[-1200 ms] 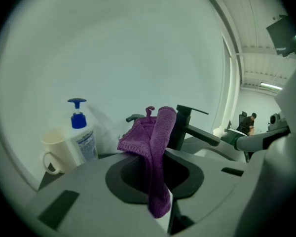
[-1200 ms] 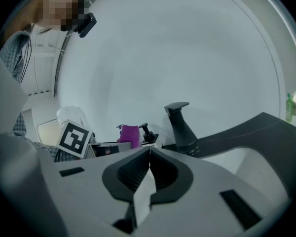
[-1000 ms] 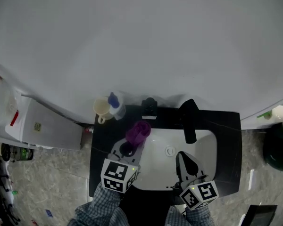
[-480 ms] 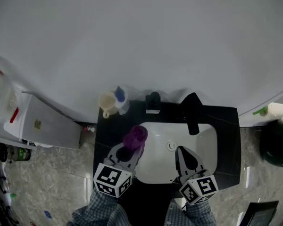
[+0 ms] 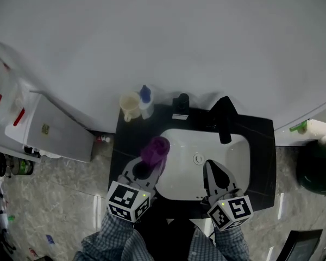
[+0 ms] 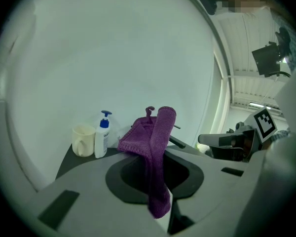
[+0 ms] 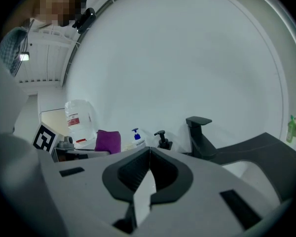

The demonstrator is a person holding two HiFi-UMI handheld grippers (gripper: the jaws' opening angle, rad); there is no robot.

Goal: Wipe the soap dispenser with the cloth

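Two pump bottles stood on the black worktop [image 5: 126,141] behind the sink basin [image 5: 231,156], and either could have been the soap dispenser the task meant. A black pump dispenser [image 5: 180,106] sat at the middle of the basin's back rim. A white bottle with a blue pump [image 5: 145,103] sat off the basin's back left corner, just beside a cream mug [image 5: 130,105]. The left claw [image 5: 150,165] hovered over the basin's left rim, pinching the purple cloth [image 5: 155,150], which rose in a bunched fold above the jaws and hung in a strip below them. The right claw [image 7: 149,153] hung over the front of the basin with its jaws pressed together on nothing, pointing toward the black faucet [image 5: 224,125] at the basin's back right. So the pick-up looked done: the cloth was held and raised off the worktop. The wiping itself appeared not to have begun, since the cloth was apart from both bottles and touched neither. What seemed left was to carry the cloth across the basin's back left corner to the dispenser, perhaps steady the bottle with the free claw, and rub its body and pump.
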